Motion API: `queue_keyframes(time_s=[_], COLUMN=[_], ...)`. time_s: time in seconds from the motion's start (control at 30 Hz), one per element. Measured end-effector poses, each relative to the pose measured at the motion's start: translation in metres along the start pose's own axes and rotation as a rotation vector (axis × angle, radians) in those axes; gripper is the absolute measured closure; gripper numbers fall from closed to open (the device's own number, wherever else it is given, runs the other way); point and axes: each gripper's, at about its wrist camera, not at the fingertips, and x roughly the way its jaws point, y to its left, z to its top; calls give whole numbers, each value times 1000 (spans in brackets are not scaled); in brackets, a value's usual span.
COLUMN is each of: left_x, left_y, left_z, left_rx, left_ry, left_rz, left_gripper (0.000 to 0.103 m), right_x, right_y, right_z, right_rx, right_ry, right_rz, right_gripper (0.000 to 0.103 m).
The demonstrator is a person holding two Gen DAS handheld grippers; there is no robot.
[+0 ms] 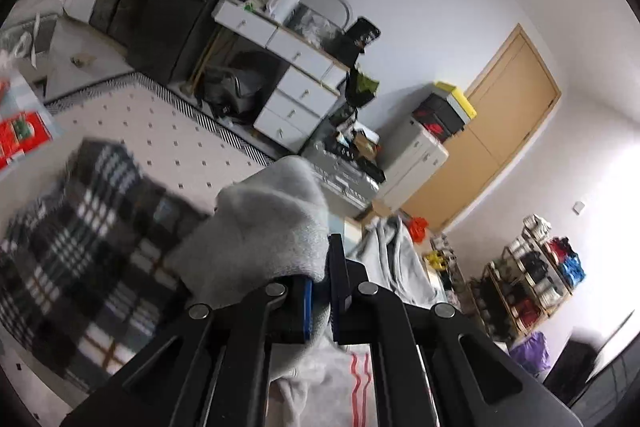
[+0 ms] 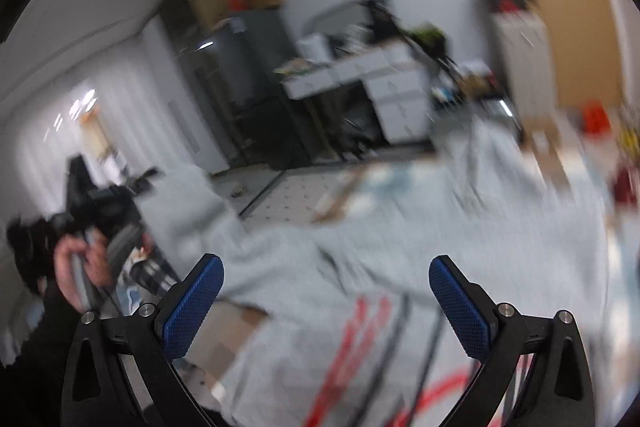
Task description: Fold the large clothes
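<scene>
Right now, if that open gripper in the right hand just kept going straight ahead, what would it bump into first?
Probably the grey garment spread below and ahead of the right gripper; nothing lies between its open jaws. The picture is blurred, so depth is uncertain.

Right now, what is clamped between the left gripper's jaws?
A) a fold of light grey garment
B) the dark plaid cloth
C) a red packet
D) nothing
A: in the left wrist view the left gripper has its jaws closed on a bunched fold of the grey garment; the plaid cloth lies apart on the bed.
</scene>
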Motion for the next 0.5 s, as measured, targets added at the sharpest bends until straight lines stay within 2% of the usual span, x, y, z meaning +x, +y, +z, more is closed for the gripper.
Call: queue_keyframes(time_s=[0.03,0.1,0.13,0.17,0.27,0.4,0.5], left_x=[-3,-15,-19,-29,-36,-33,-28], left_y=[0,13,7,10,-3,-18,-27], left_z=[0,-3,-2,-7,-24,-49,-65], left_rx=[-7,-10,3,32,97,154,186], left_ry=[-9,-7,-26,-59,-85,-109,-144], left_rz=[1,-28,-22,-25,-51,-98,-116], left_gripper=[101,101,101,101,101,101,101], right_x=[5,21,31,48,100,172,214], right_y=[27,72,92,122,187,258,291], right_z=[26,62,74,91,123,140,126], right_rx=[-80,-218,-279,-367,-533,-671,-729], right_ry=[-14,-13,-1,16,105,259,416], right_rz=[12,20,24,17,-3,-32,7], right_gripper=[0,0,0,0,0,0,0])
